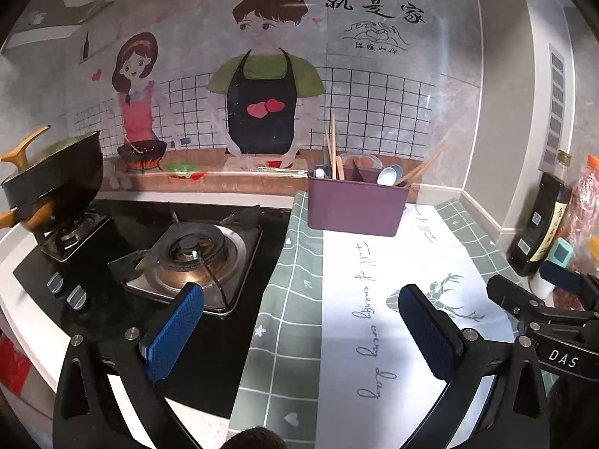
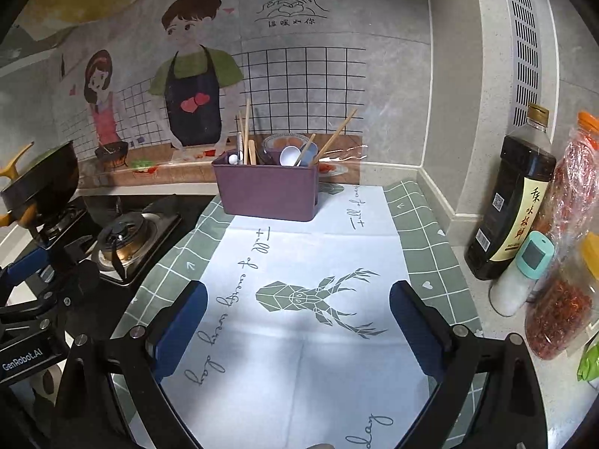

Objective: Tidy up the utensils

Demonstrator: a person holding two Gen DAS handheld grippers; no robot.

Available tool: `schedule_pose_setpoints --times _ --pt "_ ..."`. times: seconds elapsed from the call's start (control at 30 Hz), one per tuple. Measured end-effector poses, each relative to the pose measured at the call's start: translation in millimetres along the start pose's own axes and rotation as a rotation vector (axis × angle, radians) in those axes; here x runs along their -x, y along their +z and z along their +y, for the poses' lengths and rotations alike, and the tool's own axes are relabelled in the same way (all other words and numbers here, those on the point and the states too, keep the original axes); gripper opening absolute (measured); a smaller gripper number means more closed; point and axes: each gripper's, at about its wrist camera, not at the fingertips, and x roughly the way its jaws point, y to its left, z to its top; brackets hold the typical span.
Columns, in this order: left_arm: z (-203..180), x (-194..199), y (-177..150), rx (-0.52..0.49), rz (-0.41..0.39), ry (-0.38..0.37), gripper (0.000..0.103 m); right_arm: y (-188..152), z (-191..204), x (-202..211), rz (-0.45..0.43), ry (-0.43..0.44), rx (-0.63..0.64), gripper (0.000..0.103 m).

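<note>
The purple utensil holder [image 1: 357,205] [image 2: 268,191] stands at the far end of the cloth, well ahead of both tongs and close to the back wall. Its left compartment holds upright wooden chopsticks [image 1: 332,146] [image 2: 246,131] and a small white spoon [image 1: 319,173] [image 2: 233,158]. Its right compartment holds a white ladle-style spoon [image 1: 385,176] [image 2: 289,155] and another pair of chopsticks [image 1: 421,170] [image 2: 334,136] leaning out to the right.

The holder sits on a green-checked tablecloth [image 1: 299,299] [image 2: 423,224] with a white centre panel and a printed deer head [image 2: 318,299], which lies directly between the right gripper's [image 2: 297,318] blue pads. Both of that gripper's fingers are spread wide with nothing between them. The left gripper [image 1: 301,325] is likewise released and empty, its left finger over the black gas stove [image 1: 157,254] [image 2: 123,235] and its right finger over the cloth. Each gripper shows at the edge of the other's view, side by side.

Left of the left gripper and further off, a dark pan [image 1: 52,179] [image 2: 37,179] with a yellow handle rests on the far burner. To the right of the right gripper, against the side wall, stand a dark sauce bottle [image 2: 513,198] [image 1: 539,224], a white shaker with a teal cap [image 2: 520,273] and a bag of red dried chillies [image 2: 561,280]
</note>
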Motion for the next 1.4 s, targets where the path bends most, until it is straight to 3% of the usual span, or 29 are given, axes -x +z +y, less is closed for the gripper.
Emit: schedule_pose_setpoints --times 0.33,1.4 --pt "-3 14 -1 -0.004 -0.01 0.013 0.103 -1 -1 10 -0.011 0.017 0.001 0.098" --pt "-13 9 2 -0.014 0.007 0.001 0.103 1 0 11 -0.018 0.014 0.003 0.098"
